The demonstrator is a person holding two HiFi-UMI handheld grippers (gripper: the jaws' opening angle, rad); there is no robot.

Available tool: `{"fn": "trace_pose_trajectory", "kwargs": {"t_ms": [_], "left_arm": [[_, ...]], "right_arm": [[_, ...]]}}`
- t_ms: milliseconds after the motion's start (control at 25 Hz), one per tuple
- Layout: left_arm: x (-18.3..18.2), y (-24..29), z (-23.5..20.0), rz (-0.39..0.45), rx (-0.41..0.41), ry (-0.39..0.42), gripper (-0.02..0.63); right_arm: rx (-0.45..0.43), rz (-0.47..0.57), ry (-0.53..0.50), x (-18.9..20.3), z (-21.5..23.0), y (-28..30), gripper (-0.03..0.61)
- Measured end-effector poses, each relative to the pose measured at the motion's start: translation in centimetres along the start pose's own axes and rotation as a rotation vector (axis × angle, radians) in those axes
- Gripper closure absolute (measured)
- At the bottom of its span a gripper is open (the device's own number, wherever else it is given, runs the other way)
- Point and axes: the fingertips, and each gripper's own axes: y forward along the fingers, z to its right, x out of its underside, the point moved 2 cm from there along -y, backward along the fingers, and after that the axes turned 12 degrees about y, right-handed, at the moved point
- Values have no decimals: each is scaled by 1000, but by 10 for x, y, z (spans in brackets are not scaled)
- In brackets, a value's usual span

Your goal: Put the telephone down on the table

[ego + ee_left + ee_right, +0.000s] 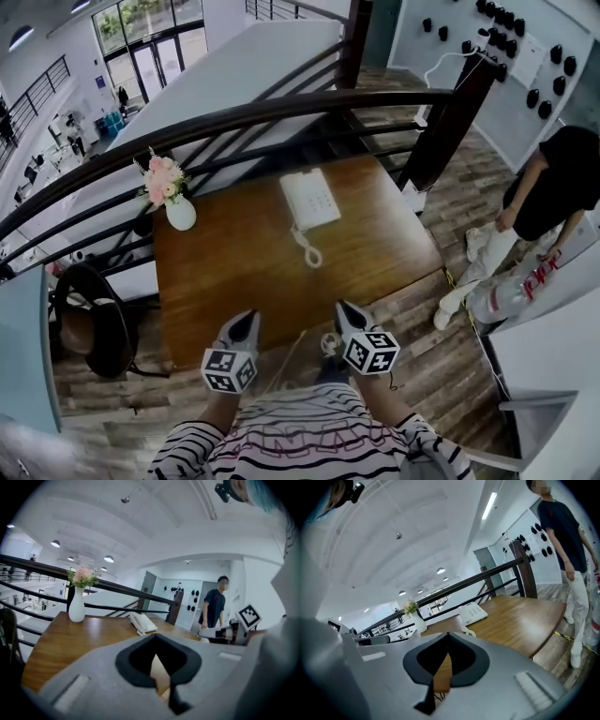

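A white telephone (310,198) lies on the brown wooden table (234,272), toward its far side, its coiled cord (309,248) trailing toward me. The same telephone (143,622) appears small past the left jaws, and the telephone (472,613) lies beyond the right jaws. My left gripper (246,325) hovers at the table's near edge, shut and empty. My right gripper (347,314) is beside it, also shut with nothing held. Both stay well short of the phone.
A white vase of pink flowers (173,202) stands at the table's far left corner. A dark railing (281,108) runs behind the table. A person in black top and white trousers (534,206) stands at the right. A dark bag (94,323) rests left of the table.
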Motion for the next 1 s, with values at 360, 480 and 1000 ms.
{"fn": "trace_pose_trajectory", "kwargs": {"t_ms": [360, 480, 1000], "left_arm": [[11, -21, 15, -19, 23, -10, 612], [14, -26, 21, -29, 26, -3, 612], [22, -34, 23, -29, 32, -26, 612]], "right_arm": [[-6, -26, -3, 16, -12, -16, 578], [-2, -24, -7, 19, -15, -21, 578], [44, 0, -11, 26, -15, -30, 578]]}}
